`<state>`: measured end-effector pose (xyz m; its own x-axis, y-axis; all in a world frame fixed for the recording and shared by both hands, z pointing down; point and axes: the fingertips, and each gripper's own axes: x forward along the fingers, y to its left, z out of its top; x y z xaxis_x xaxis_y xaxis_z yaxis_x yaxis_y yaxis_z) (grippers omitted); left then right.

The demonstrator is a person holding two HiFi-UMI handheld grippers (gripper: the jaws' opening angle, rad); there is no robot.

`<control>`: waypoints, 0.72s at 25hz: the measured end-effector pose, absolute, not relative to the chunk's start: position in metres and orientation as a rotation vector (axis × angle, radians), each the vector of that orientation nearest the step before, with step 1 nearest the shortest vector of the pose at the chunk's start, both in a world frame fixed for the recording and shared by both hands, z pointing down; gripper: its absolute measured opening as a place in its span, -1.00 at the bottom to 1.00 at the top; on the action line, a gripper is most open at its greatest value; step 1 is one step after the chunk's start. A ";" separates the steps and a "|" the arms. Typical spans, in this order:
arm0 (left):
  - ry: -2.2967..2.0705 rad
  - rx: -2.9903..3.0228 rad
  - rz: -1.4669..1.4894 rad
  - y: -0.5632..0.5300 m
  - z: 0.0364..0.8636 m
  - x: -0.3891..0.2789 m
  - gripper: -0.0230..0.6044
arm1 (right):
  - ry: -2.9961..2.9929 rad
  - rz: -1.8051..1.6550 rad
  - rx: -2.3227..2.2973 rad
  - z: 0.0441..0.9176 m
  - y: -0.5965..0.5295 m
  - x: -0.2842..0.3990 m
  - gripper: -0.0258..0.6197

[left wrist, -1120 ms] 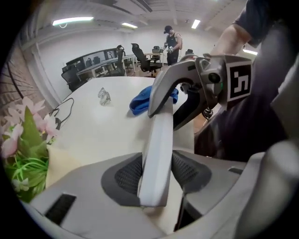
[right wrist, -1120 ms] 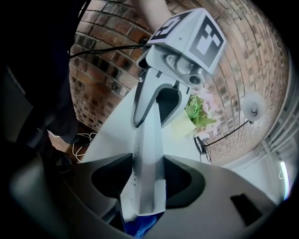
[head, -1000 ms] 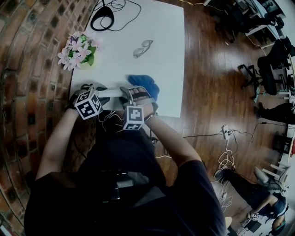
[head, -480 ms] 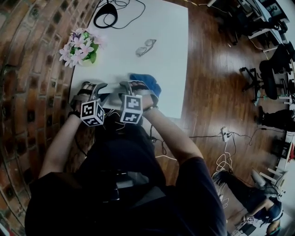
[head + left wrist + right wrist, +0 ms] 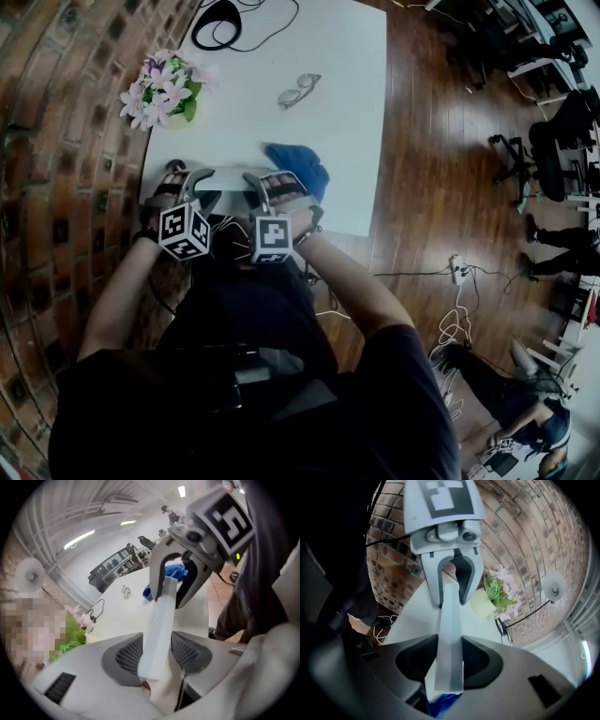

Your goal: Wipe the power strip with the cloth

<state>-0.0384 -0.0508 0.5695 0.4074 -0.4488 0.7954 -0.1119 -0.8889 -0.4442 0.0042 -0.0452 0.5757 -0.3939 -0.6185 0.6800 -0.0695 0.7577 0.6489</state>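
Fingers clasp the power strip at both ends — left gripper just eased wider, right gripper just tightened.

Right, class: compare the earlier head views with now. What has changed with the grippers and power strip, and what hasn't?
The left gripper has tipped, its marker cube lower in the head view; its jaws have just been opening slightly around one end of the power strip. The right gripper has just been closing its jaws on the other end. The cloth, glasses and flowers stayed put.
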 end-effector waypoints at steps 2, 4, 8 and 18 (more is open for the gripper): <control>0.546 -2.549 -1.488 -0.045 0.556 -0.041 -0.26 | -1.893 -0.680 0.530 0.574 -0.042 0.004 -0.47; 0.627 -2.815 -1.454 -0.042 0.539 -0.038 -0.25 | -1.895 -0.703 0.529 0.570 -0.037 0.003 -0.46; 0.789 -3.079 -1.432 -0.045 0.536 -0.038 -0.51 | -1.883 -0.754 0.550 0.571 -0.030 0.003 -0.47; 0.795 -2.933 -1.496 -0.035 0.550 -0.043 -0.92 | -1.877 -0.689 0.537 0.582 -0.022 -0.001 -0.34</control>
<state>-0.0425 -0.0350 0.5499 0.5072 -0.2926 0.8106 -0.5076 -0.8615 0.0066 -0.0009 -0.0221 0.5823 -0.3793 -0.6403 0.6679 -0.0558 0.7364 0.6743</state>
